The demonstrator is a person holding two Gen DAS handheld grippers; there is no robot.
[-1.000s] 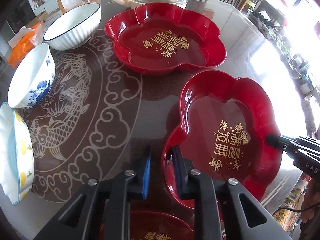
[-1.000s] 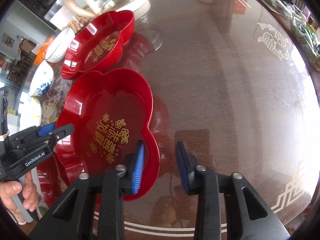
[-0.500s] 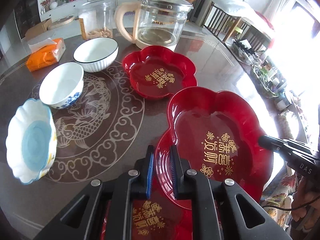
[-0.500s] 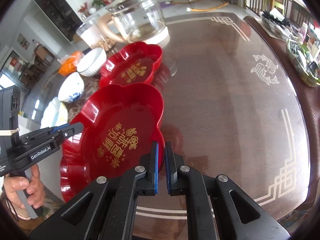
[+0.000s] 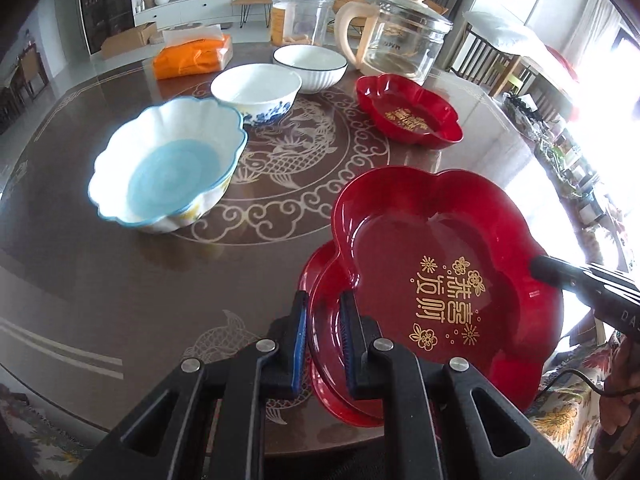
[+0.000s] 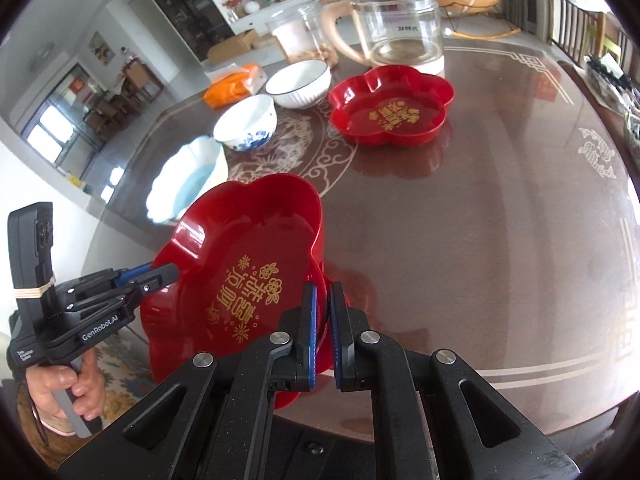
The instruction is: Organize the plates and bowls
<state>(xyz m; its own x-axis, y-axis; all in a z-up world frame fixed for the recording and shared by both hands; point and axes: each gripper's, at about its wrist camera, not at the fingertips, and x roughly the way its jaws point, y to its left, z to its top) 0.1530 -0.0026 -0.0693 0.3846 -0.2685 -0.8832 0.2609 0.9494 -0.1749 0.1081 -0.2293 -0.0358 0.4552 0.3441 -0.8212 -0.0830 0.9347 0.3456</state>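
Stacking step: left gripper and right gripper both clamp the raised red flower plate rim above the lower red plate, frame bottom. Next: lower, nest, release.

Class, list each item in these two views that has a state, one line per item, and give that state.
Left claw: shut on the held red plate's rim.
Right claw: shut on the same plate's opposite rim.
Held red plate: lifted, tilted, above the lower red plate.
Lower red plate: beneath it, mostly hidden.
Far red plate: flat on the table, empty.
Scalloped bowl: upright, empty.
Blue-flower bowl: upright, empty.
Ribbed white bowl: upright, empty.
Glass kettle: lid on.
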